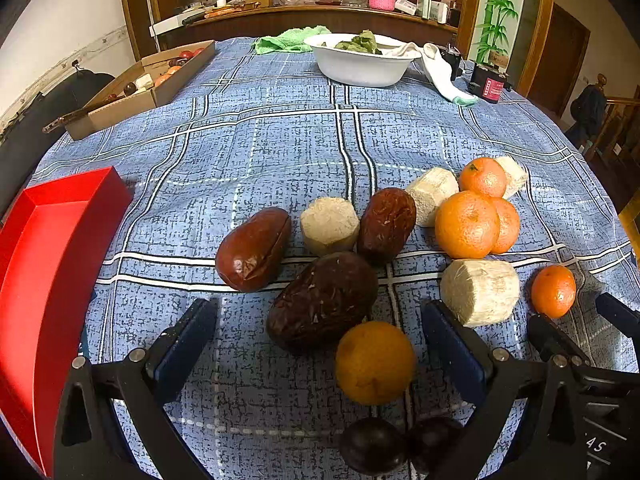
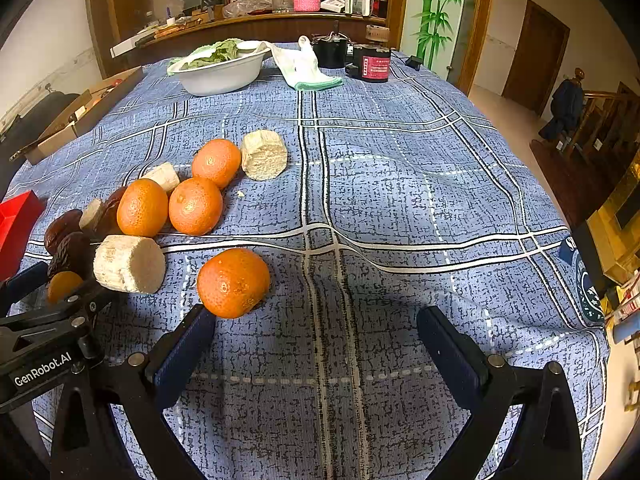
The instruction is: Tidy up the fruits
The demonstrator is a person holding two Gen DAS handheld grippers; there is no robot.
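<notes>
- The left gripper (image 1: pixel 320 344) gaped wide, holding nothing, around a dark date (image 1: pixel 322 300) at lower centre.
- The right gripper (image 2: pixel 316 344) likewise, empty, its left finger beside a tangerine (image 2: pixel 233 282).
- Both fruits looked light and soft-skinned; best pinched gently across the middle.

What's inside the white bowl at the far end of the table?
Green leafy vegetables sit in the white bowl, showing above its rim. A white cloth drapes over one edge. Anything beneath the leaves is hidden by the bowl's wall.

A home dining room is showing here: a clothed table (image 2: pixel 400 184), a cluttered wooden counter (image 1: pixel 304 14), a door (image 2: pixel 534 52) and a stair rail (image 2: pixel 608 120) at right.
</notes>
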